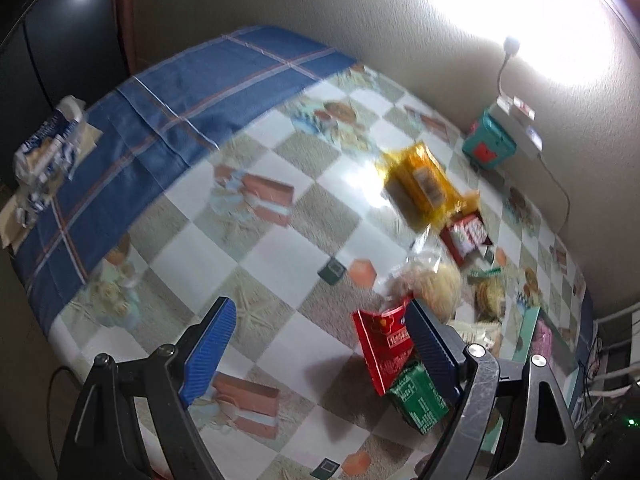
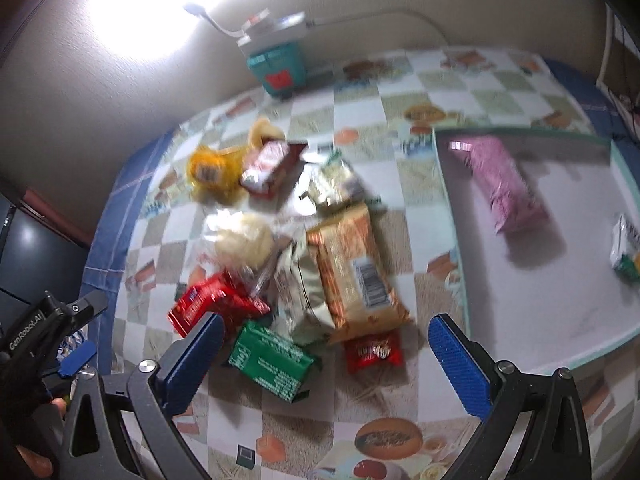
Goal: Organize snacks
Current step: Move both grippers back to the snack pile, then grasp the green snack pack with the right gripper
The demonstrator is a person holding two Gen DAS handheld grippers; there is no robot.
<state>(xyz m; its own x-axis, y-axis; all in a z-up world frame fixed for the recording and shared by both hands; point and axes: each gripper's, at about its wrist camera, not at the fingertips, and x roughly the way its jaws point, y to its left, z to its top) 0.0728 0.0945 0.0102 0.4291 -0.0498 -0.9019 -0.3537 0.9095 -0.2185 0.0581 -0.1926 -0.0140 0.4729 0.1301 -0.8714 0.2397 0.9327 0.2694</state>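
A heap of snacks lies on the checked tablecloth: a yellow pack (image 2: 210,172), a red KitKat pack (image 2: 270,166), a clear bag of pale biscuits (image 2: 242,242), a red box (image 2: 208,306), a green box (image 2: 270,358), an orange-brown pack (image 2: 352,272) and a small red wrapper (image 2: 372,352). A white tray (image 2: 520,312) at the right holds a pink pack (image 2: 502,182) and a small green-white pack (image 2: 626,248). My right gripper (image 2: 324,356) is open above the green box and red wrapper. My left gripper (image 1: 320,344) is open and empty, left of the red box (image 1: 386,346) and green box (image 1: 418,400).
A teal box (image 2: 278,68) with a white lamp unit and cable stands by the wall. A blue-white bag (image 1: 48,152) lies on the blue cloth at the far left. The table ends against the wall behind. Cables hang at the right edge.
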